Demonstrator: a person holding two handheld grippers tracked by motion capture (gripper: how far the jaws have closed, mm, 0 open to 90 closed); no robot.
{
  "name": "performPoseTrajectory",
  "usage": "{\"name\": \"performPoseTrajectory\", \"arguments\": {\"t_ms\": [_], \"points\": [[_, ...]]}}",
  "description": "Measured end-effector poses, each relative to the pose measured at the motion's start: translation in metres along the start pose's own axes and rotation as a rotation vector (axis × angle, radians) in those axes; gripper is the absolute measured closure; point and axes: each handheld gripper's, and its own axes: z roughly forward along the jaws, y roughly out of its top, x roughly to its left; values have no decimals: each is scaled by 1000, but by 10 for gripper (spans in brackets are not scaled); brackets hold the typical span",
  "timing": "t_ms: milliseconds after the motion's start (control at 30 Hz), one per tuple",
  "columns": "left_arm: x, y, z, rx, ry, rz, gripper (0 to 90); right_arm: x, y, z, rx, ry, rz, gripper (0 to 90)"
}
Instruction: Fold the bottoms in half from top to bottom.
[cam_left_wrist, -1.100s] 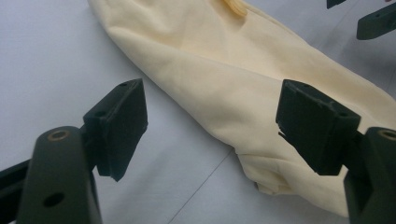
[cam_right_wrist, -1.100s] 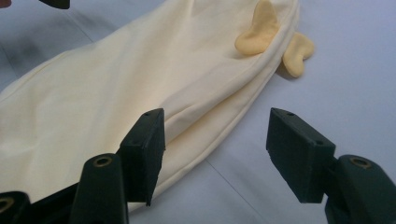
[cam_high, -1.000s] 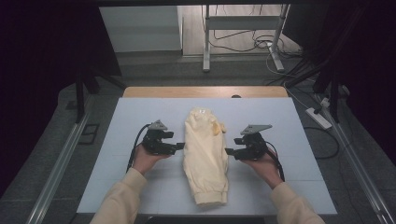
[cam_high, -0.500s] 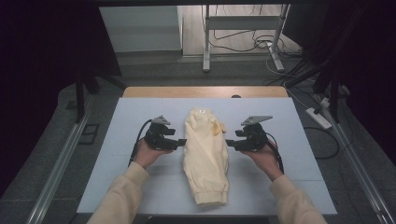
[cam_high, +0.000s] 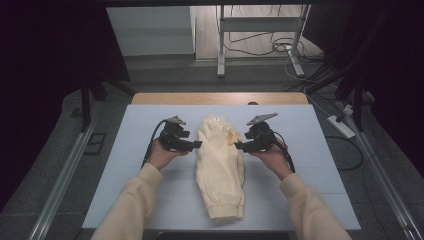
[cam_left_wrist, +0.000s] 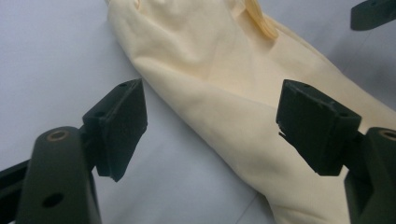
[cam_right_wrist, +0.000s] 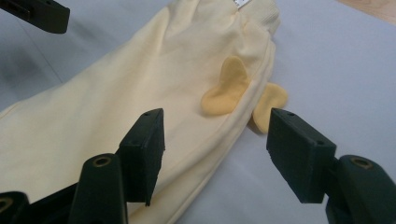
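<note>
Fingers (cam_left_wrist: 121, 126) of the left gripper (cam_high: 192, 145) stand wide apart, straddling the near edge of the cream garment (cam_high: 220, 165) without clamping it. The right gripper (cam_high: 242, 146) has its fingers (cam_right_wrist: 142, 151) spread too — one over the cloth, one beside it near two yellow ear-shaped flaps (cam_right_wrist: 226, 91). The garment lies folded lengthwise in the middle of the white table (cam_high: 125, 150), cuffed end toward the person, a gripper just beside each long edge, held in a hand (cam_high: 160, 156).
</note>
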Motion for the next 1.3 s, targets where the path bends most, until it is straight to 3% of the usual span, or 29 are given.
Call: {"name": "performPoseTrajectory", "arguments": {"t_ms": [367, 700, 1033, 1300], "points": [[16, 13, 14, 24, 39, -10, 249, -14, 17, 26, 50, -19, 15, 372], [20, 16, 27, 55, 53, -6, 255, -18, 24, 37, 51, -11, 23, 372], [25, 22, 36, 69, 75, -9, 264, -25, 28, 55, 60, -35, 50, 373], [28, 23, 50, 84, 77, -12, 274, -31, 27, 73, 97, -43, 56, 373]]}}
